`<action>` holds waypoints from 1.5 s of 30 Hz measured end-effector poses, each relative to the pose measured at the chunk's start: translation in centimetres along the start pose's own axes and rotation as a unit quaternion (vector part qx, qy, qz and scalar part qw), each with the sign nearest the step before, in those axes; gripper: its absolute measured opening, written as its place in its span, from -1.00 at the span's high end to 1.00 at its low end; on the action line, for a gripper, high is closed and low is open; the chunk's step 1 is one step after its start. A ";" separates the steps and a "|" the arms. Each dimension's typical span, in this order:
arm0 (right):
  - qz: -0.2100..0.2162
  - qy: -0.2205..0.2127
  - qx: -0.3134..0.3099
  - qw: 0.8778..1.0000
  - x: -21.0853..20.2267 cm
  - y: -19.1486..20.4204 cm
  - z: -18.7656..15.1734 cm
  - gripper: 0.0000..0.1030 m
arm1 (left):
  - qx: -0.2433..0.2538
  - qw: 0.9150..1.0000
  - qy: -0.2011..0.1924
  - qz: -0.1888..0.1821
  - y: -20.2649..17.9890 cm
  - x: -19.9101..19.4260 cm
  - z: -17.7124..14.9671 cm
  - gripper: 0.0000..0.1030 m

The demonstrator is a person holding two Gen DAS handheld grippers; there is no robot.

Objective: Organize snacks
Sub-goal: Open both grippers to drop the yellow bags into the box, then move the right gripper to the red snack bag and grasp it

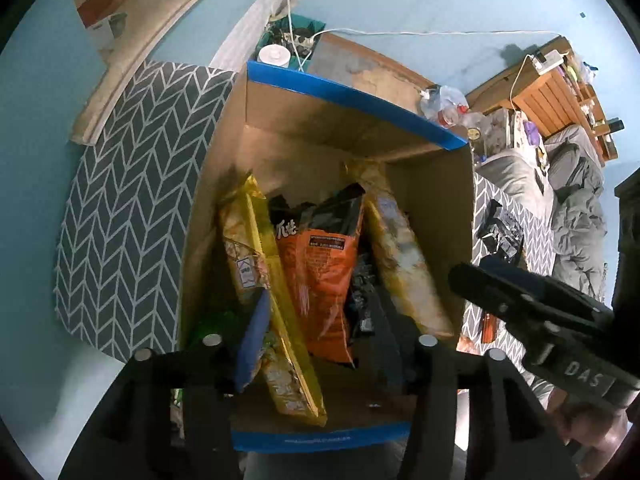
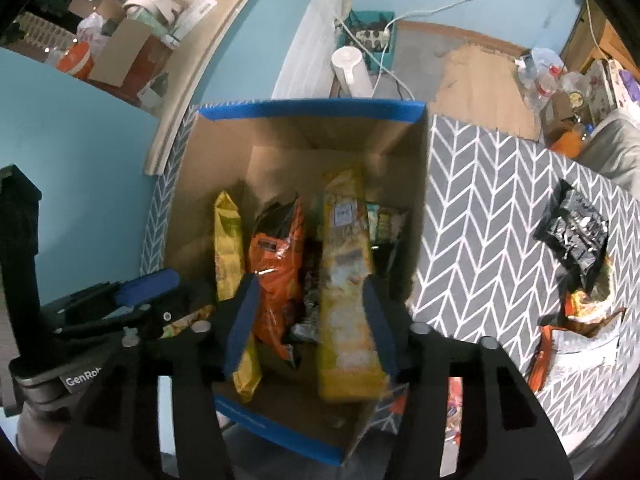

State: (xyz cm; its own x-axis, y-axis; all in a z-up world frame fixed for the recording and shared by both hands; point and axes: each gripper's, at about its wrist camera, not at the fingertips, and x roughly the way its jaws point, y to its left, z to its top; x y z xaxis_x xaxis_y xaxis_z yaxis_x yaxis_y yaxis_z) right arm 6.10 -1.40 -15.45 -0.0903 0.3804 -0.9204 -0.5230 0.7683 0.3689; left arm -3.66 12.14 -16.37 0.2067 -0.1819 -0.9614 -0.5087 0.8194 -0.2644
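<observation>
Above an open cardboard box [image 2: 412, 184] with blue-taped flaps, standing on a grey herringbone-patterned surface [image 2: 492, 208], two hand-held tools point steeply down into the snacks. Both look parted with nothing gripped: the left tool [image 1: 320, 336] straddles a yellow packet [image 1: 280, 320] and an orange bag [image 1: 324, 280] without its pads visibly pressing either, and the right tool [image 2: 308, 320] stands open around the orange bag [image 2: 276, 280] and a long yellow packet [image 2: 344, 300], apparently touching neither.

The risk, judging from the lean of the contents, is a toppling row. The packets stand on end, tilted against one another with slack space toward the box's far wall; a tool lifting out could brush a top edge and fold the row flat. A finger catching the near flap could also drag the box toward the surface's edge.

Inside, from the left wall: a yellow packet, the orange bag with a black top, a dark foil pack [image 1: 364, 292] low between, then the pale yellow packet [image 1: 400, 256] against the right wall. Green wrappers [image 2: 384, 220] show behind it in the right view.

Outside the box, toward the right edge of the surface, a black foil packet [image 2: 572, 232] and an orange-trimmed wrapper [image 2: 576, 312] lie unsorted, so the job appears unfinished.
</observation>
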 end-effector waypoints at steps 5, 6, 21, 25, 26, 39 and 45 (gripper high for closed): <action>-0.005 -0.009 -0.008 1.000 -1.2 -0.3 -0.4 -0.22 | 0.005 1.000 0.000 -0.005 -0.5 -0.3 -0.5 -0.15; -0.005 -0.009 -0.007 1.000 -1.3 -0.4 -0.5 -0.22 | 0.005 1.000 0.000 -0.008 -0.7 -0.4 -0.6 -0.16; -0.026 -0.033 0.072 0.997 -5.9 -7.3 -2.9 -0.30 | 0.027 0.998 0.030 -0.040 -5.5 0.0 -1.4 -0.26; -0.036 -0.038 0.088 0.995 -6.9 -9.7 -3.8 -0.33 | 0.048 0.997 0.042 -0.043 -7.5 0.6 -1.8 -0.27; -0.040 -0.037 0.091 0.994 -7.0 -10.3 -4.1 -0.38 | 0.052 0.997 0.044 -0.044 -7.9 0.7 -1.9 -0.28; -0.035 0.033 0.042 0.998 -4.7 -13.8 -8.4 -0.51 | 0.095 0.992 0.070 -0.044 -12.1 1.8 -5.2 -0.47; -0.029 0.083 -0.034 0.996 -1.8 -13.7 -9.9 -0.51 | 0.063 0.995 0.066 -0.036 -12.5 2.4 -8.2 -0.53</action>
State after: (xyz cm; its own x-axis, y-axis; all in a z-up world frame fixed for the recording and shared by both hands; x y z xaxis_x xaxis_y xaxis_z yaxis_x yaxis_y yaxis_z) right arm 5.00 -17.69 -20.12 -0.1934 0.2424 -0.9507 -0.5876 0.7474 0.3101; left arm -3.68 -2.97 -16.02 0.1224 -0.3060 -0.9441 -0.3857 0.8618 -0.3294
